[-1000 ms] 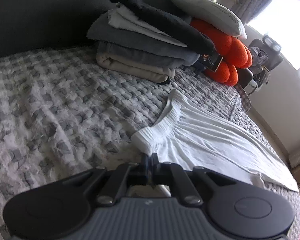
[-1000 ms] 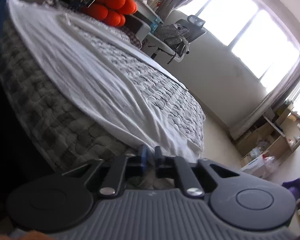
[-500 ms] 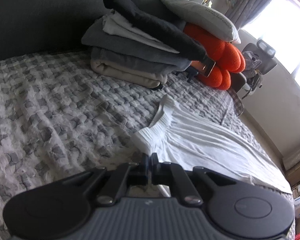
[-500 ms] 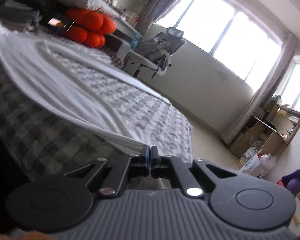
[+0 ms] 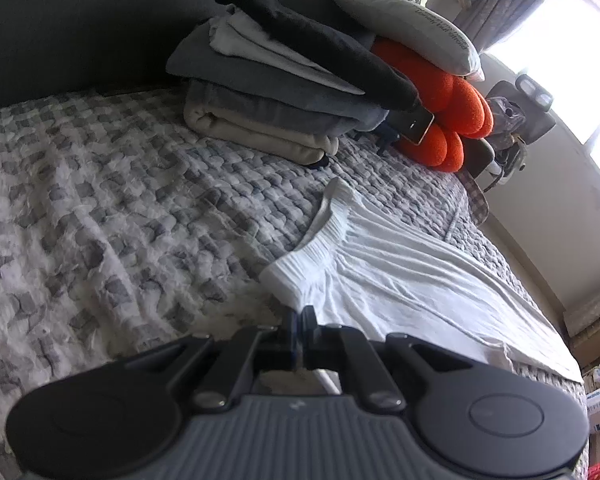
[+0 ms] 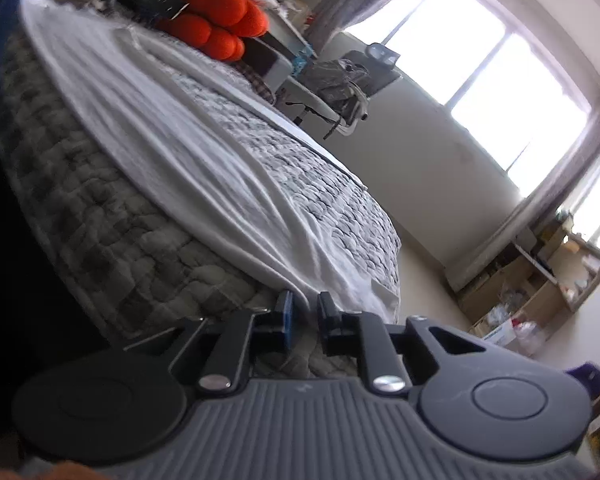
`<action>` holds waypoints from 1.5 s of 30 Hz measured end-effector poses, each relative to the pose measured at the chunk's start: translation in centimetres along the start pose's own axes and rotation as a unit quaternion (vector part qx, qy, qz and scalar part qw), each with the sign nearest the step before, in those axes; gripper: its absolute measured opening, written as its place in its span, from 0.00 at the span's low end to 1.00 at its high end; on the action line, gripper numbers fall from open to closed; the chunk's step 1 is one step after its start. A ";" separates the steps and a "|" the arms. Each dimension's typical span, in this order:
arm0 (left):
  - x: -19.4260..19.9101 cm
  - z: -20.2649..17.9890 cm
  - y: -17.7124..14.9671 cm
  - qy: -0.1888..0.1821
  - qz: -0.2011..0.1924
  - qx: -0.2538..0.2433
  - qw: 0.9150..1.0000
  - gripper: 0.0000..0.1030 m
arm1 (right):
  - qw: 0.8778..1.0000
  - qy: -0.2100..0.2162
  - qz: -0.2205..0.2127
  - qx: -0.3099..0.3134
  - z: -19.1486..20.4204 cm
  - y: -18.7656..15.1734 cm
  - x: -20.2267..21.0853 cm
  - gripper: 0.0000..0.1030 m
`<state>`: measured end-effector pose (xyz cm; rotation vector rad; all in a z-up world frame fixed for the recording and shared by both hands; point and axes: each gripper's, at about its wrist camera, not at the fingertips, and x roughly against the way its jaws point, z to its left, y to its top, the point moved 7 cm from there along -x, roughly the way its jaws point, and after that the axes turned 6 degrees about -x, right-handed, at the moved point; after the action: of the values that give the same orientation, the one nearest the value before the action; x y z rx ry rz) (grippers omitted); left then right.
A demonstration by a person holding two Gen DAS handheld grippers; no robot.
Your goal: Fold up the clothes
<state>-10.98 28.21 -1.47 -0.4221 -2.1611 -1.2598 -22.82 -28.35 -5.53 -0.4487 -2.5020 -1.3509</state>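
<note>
A long white garment (image 5: 400, 280) with a ribbed elastic waistband lies flat on the grey checked quilt (image 5: 100, 220). My left gripper (image 5: 299, 320) is shut at the near corner of that waistband, and white cloth shows under its fingers. In the right wrist view the same white garment (image 6: 180, 152) runs down the bed to its hem at the mattress edge. My right gripper (image 6: 304, 312) stands open by a narrow gap, with the hem's edge right at the fingertips.
A stack of folded grey and beige clothes (image 5: 280, 92) sits by the dark headboard (image 5: 80, 28). Orange cushions (image 5: 452, 112), a grey pillow (image 5: 404, 28) and a phone (image 5: 416, 128) lie behind it. An office chair (image 6: 340, 80) and shelves (image 6: 540, 280) stand past the bed.
My right gripper was shut half a second ago and now stands open at the hem, tilted back toward the bed. The left gripper has stayed shut at the waistband, shifting only slightly.
</note>
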 end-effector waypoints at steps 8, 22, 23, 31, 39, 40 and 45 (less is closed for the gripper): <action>-0.4 -0.1 -0.2 0.007 0.002 0.004 1.000 0.02 | 0.999 -0.002 0.001 0.046 -0.7 0.2 -0.6 0.33; -0.2 -0.1 0.2 0.000 -0.001 0.012 1.000 0.02 | 0.999 -0.020 -0.030 0.014 -1.6 1.9 -0.4 0.01; -0.2 -0.2 0.2 -0.001 -0.002 0.013 1.000 0.02 | 0.999 -0.027 -0.038 0.008 -2.0 2.3 -0.3 0.00; 0.6 -1.5 1.4 -0.024 -0.012 0.032 0.999 0.02 | 0.993 -0.086 -0.080 0.004 -3.5 4.9 -1.1 0.00; 1.3 -3.1 3.7 -0.032 -0.039 0.069 0.996 0.02 | 0.983 -0.137 -0.123 -0.017 -6.2 8.4 -3.9 0.00; 1.2 -3.3 3.9 -0.032 -0.039 0.074 0.996 0.02 | 0.982 -0.137 -0.125 -0.022 -6.5 8.8 -4.5 0.00; 0.5 -4.3 5.0 -0.034 -0.044 0.093 0.994 0.02 | 0.980 -0.142 -0.133 -0.046 -8.0 10.8 -7.7 0.00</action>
<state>-7.21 26.98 3.82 -0.2993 -2.3519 -1.0902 -10.89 -30.56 4.11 -0.3566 -2.8210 -1.6075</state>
